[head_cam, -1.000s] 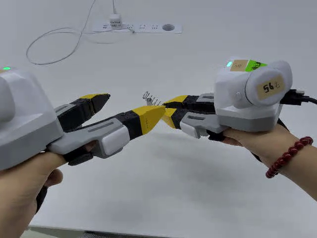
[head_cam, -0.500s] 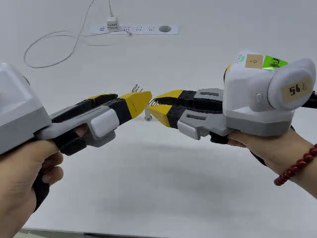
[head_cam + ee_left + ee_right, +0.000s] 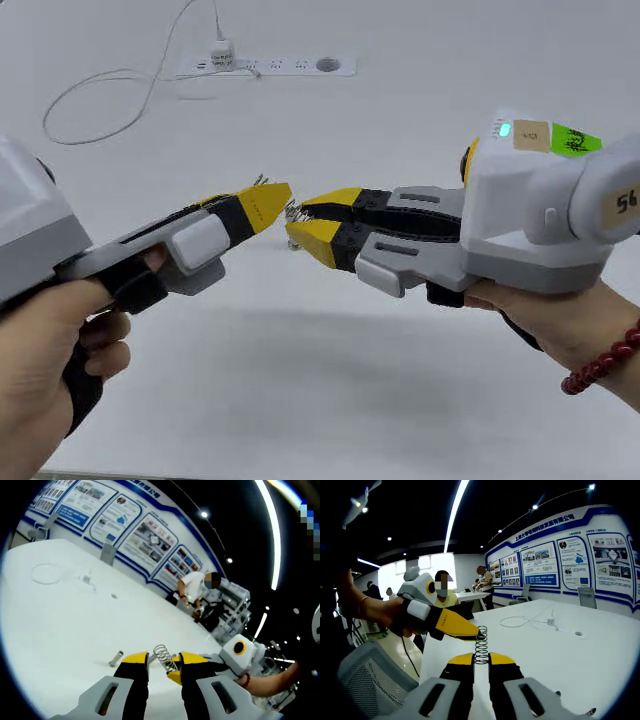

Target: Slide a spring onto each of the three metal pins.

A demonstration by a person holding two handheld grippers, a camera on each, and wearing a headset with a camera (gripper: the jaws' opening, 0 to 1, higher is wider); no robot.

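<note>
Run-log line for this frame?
right gripper: shut on spring | left gripper: tip at spring, grip unclear | pin: lying on table, bare

White table (image 3: 300, 400), blue-trimmed poster wall (image 3: 555, 555), ceiling strip light (image 3: 457, 505).

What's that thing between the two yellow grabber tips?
A small coiled spring bridges the left gripper and the right gripper. The right gripper view shows it clearest.

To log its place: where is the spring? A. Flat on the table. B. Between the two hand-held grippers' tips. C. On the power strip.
B: the spring sits in the jaws of the right hand-held gripper, its top at the tip of the left hand-held gripper.
</note>
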